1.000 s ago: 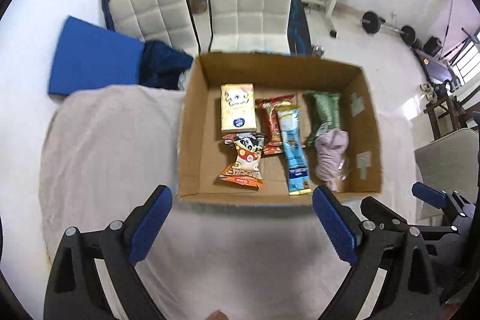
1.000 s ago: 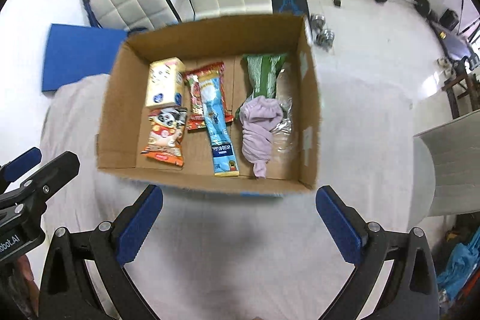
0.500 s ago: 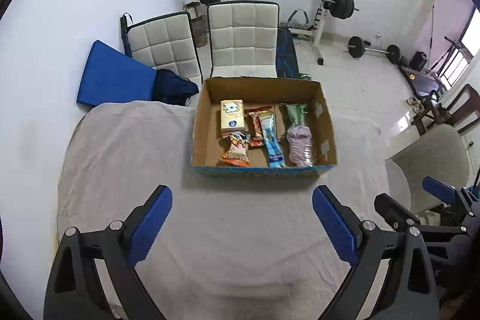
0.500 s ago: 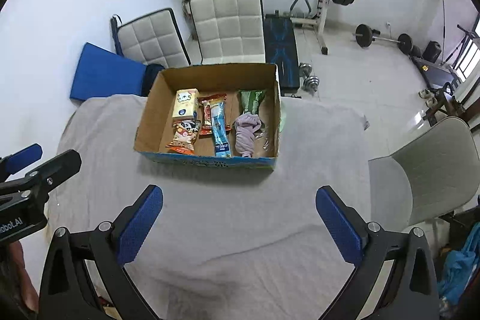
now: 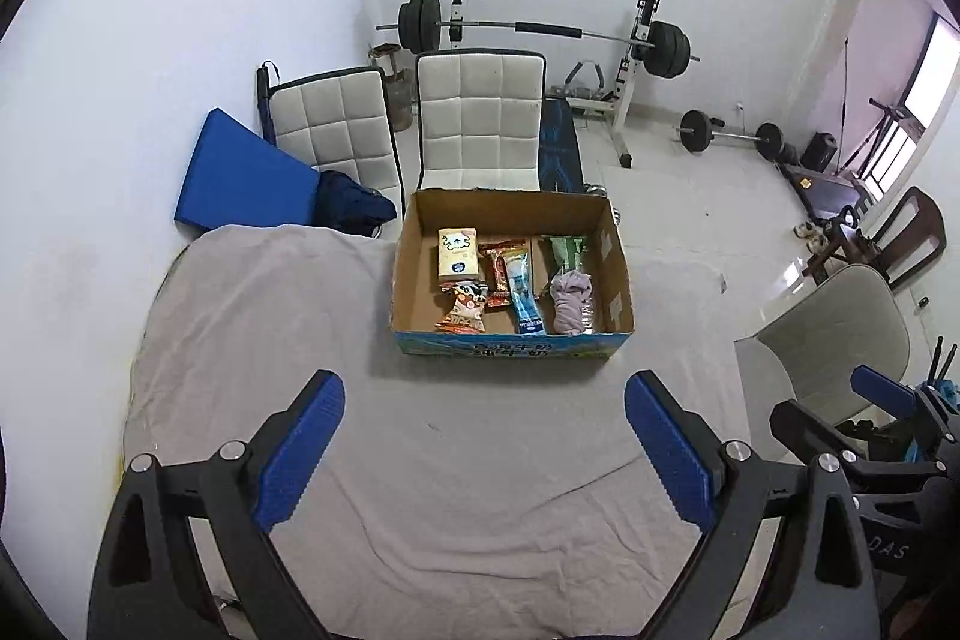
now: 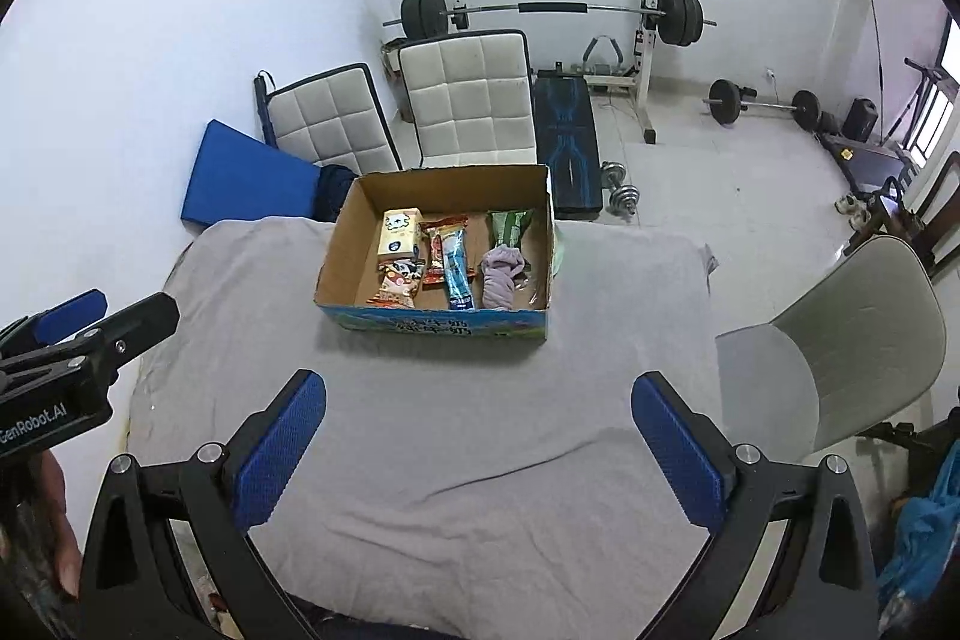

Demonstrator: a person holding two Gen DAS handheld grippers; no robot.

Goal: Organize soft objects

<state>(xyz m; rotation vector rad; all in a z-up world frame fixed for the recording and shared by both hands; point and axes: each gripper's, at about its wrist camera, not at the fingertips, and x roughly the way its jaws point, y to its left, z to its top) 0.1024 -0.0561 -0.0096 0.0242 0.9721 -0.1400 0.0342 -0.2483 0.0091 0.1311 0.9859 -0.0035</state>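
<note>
An open cardboard box (image 5: 409, 244) (image 6: 342, 244) stands at the far side of a table under a grey cloth (image 5: 252, 340) (image 6: 624, 316). In it lie a yellow tissue pack (image 5: 457, 253) (image 6: 399, 235), several snack packets such as a light blue one (image 5: 522, 289) (image 6: 456, 268) and a green one (image 5: 564, 250), and a crumpled lilac cloth (image 5: 570, 298) (image 6: 501, 274). My left gripper (image 5: 483, 436) and right gripper (image 6: 477, 427) are both open and empty, well back from the box above the cloth.
Two white padded chairs (image 5: 480, 118) and a blue mat (image 5: 240, 178) stand behind the table. A grey chair (image 6: 852, 334) is at the right. Barbell rack (image 6: 552, 10) and weights stand at the back wall.
Both grippers have pulled back and up from right over the box; it now looks small and far. Both stay open and empty. The box contents have not moved.
</note>
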